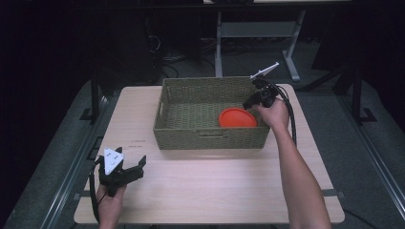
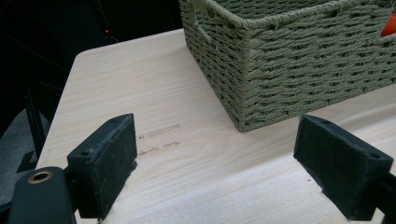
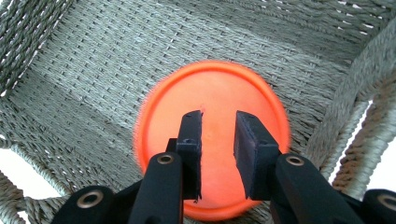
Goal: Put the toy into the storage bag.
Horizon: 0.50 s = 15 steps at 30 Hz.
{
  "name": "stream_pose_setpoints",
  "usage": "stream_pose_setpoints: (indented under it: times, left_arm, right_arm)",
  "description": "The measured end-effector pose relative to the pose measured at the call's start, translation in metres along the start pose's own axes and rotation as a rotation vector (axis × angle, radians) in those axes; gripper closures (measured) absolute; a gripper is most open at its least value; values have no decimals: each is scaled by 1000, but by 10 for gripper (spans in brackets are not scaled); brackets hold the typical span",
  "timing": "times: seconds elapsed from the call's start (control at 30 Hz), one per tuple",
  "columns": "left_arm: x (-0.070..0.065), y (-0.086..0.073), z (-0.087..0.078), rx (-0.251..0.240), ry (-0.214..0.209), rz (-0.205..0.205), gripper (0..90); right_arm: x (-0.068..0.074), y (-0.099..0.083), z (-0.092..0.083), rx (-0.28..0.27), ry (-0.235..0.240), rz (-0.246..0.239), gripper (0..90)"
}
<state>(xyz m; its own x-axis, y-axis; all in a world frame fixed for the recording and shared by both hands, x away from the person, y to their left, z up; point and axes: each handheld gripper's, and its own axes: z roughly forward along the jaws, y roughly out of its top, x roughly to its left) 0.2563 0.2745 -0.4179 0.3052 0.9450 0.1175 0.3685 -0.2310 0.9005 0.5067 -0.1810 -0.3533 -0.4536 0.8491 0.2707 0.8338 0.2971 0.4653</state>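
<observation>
I have the right gripper [image 1: 249,101] hanging over the right end of the woven basket [image 1: 167,102], which sits toward the far edge of the table [image 1: 215,186]. Its jaws stand a narrow gap apart with nothing between them, pointed down at the orange disc [image 1: 237,118]. That disc lies flat on the basket floor, in the near right corner, close against the near wall. The left gripper [image 1: 138,167] rests low near the table's near left corner, jaws spread wide and empty, well apart from the basket. If I mean to lift the disc, my worry is the grip: it is thin and flat on the weave, so narrow jaws coming straight down would likely press on its face, not catch an edge. The basket walls crowd that corner too, and I could knock the rim or drag the whole basket if I tilt in carelessly. The right gripper view gives me the disc [image 3: 210,135] squarely beneath the jaws and the weave beneath it, which the high view shows at a slant. The left gripper view shows the basket's outer corner [image 2: 243,70] and the bare table [image 2: 140,93] between its open jaws.
</observation>
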Motion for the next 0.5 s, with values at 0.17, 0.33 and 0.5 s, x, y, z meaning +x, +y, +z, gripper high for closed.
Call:
stream_pose_setpoints:
  times: [0.17,0.33,0.5]
  left_arm:
    - [0,0,0,1,1,0,128]
    - [0,1,1,6,-2,4,128]
    - [-1,1,3,9,-1,-4,128]
  right_arm:
    - [2,0,2,-3,31,0,690]
    - [2,-1,2,0,66,-4,643]
    - [0,-2,-1,-12,97,-1,616]
